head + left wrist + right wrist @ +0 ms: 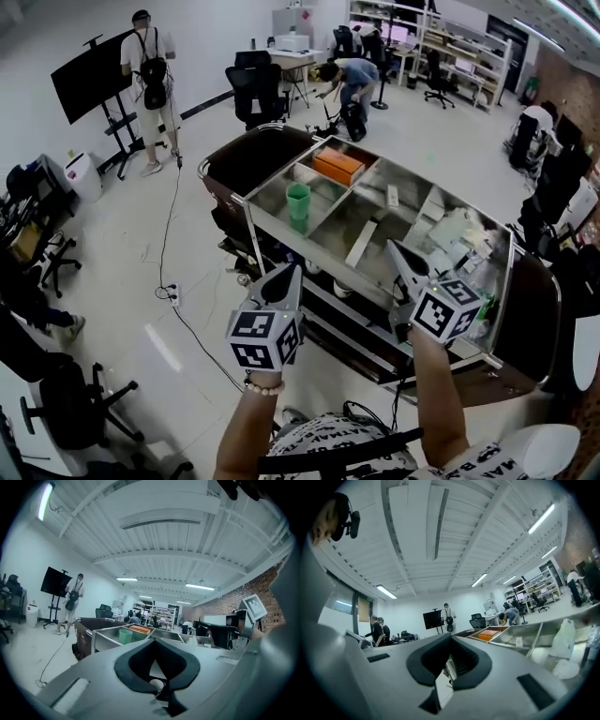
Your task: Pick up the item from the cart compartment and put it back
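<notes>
Item: we take the green plastic cup as the thing to lift. It stands upright in a left compartment of the stainless steel cart.
Neighbour: an orange box lies in the next compartment.
Left claw: jaws together, empty, short of the cart.
Right claw: pinched closed on nothing, above the near rim.
Why: we judge that no reach has begun.

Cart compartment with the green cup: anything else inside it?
Only the green cup shows, upright on the steel floor of its compartment. The orange box lies in the next compartment. What the cup holds is too small to tell.
</notes>
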Demonstrator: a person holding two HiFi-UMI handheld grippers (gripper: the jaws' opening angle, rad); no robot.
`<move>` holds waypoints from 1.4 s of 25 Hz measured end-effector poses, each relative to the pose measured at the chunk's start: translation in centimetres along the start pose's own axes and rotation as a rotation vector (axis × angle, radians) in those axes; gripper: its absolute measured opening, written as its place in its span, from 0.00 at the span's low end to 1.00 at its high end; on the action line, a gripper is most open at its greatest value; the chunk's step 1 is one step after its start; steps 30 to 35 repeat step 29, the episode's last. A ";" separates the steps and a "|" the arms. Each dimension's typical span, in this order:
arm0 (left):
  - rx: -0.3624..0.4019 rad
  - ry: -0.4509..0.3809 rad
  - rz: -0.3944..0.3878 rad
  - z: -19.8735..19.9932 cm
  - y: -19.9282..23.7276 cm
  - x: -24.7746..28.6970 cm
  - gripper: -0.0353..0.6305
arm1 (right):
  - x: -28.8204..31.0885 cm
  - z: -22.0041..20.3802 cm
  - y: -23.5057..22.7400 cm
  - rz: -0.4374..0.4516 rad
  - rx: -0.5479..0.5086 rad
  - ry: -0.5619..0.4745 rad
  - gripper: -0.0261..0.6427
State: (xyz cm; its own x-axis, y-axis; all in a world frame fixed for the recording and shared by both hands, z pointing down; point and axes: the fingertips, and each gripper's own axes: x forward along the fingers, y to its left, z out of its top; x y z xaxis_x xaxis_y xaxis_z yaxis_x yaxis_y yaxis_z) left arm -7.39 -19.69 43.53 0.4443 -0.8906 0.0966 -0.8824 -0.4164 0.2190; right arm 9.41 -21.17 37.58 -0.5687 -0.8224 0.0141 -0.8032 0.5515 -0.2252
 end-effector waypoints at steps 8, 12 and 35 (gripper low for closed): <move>0.000 -0.002 0.066 -1.3 -2.6 -2.2 0.06 | -1.7 -5.0 4.1 0.127 -0.022 0.075 0.06; 0.002 0.002 0.080 -1.7 -3.6 -2.8 0.06 | -2.1 -5.6 4.7 0.144 -0.060 0.097 0.06; 0.004 0.021 0.076 -2.7 -4.0 -2.5 0.06 | -2.6 -5.4 4.4 0.122 -0.084 0.076 0.06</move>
